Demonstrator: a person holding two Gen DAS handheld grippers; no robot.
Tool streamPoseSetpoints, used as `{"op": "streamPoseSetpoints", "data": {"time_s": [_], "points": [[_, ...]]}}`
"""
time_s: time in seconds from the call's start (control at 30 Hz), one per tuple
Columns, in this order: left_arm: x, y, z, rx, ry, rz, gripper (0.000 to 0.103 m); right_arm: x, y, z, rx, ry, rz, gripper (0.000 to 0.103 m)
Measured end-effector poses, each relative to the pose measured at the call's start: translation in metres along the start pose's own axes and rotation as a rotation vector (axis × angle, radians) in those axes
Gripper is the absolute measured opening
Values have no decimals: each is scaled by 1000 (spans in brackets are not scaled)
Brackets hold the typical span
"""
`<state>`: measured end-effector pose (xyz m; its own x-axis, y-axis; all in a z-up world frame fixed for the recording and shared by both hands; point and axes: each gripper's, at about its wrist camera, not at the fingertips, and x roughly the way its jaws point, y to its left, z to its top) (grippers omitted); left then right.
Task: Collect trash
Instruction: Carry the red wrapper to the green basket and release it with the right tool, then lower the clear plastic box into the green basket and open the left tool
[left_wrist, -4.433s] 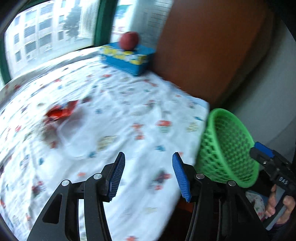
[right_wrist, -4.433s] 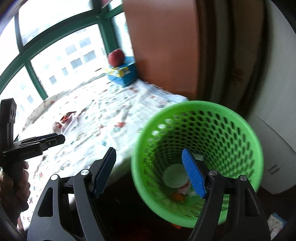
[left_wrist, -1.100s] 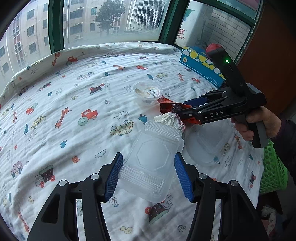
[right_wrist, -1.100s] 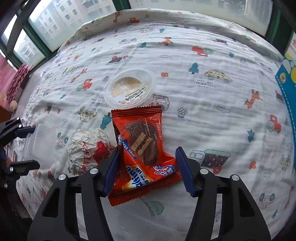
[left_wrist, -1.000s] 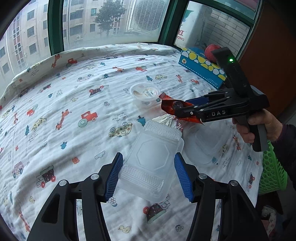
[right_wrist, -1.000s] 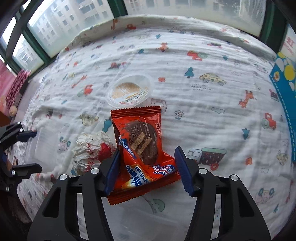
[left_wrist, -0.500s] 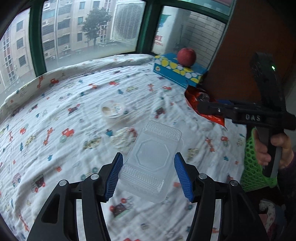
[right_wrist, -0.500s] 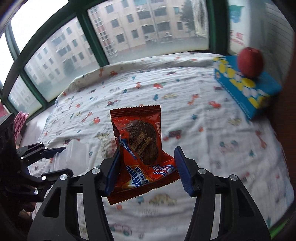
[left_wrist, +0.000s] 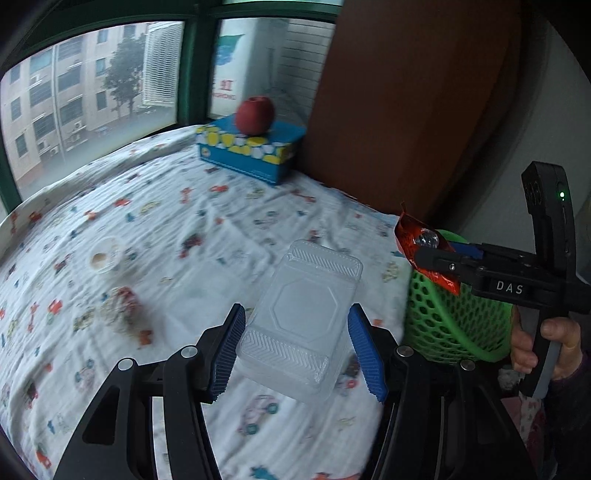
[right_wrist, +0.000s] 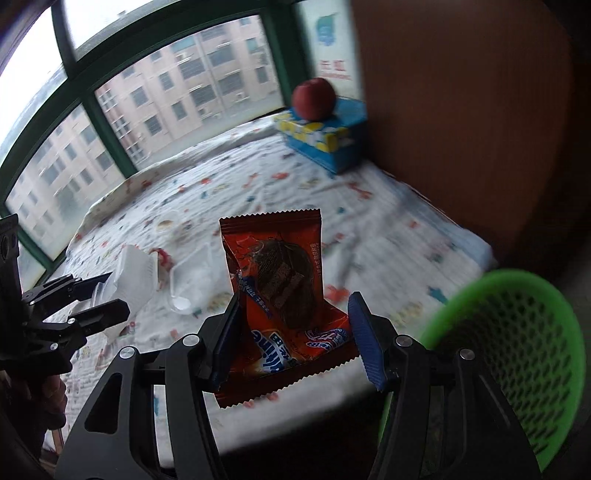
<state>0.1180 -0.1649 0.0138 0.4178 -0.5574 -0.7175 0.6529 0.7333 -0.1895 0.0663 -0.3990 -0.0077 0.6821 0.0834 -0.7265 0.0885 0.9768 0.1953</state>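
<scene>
The left tongs (left_wrist: 295, 347) clamp a clear plastic box (left_wrist: 301, 314), held in the air above the bed (left_wrist: 166, 221). The right tongs (right_wrist: 293, 336) clamp a red wrapper (right_wrist: 280, 291), held up beside the green basket (right_wrist: 517, 343) at the bed's edge. A small cup (left_wrist: 104, 254) and crumpled paper (left_wrist: 120, 304) lie on the bed; an apple (left_wrist: 255, 115) sits on a blue carton (left_wrist: 251, 153).

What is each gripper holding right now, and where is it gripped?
Left gripper clamps the clear plastic container by its near end; right gripper clamps the red snack wrapper by its lower half.
</scene>
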Motion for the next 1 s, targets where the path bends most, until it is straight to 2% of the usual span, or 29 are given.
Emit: {"op": "streamPoseSetpoints", "data": {"time_s": [0.27,0.47,0.7,1.0], "points": [[21,-66,12,78,22,-79,56,-36,-61,-32,96,-3,-128,58],[36,-104,19,129,38,-118,56,-56,-103,-52,171,-6,-189,63],[53,-142,24,177,60,-148,56,-70,-132,-69,226,-18,-220,74],[76,-177,21,213,102,-163,56,-98,-154,-82,250,-53,-234,75]]}}
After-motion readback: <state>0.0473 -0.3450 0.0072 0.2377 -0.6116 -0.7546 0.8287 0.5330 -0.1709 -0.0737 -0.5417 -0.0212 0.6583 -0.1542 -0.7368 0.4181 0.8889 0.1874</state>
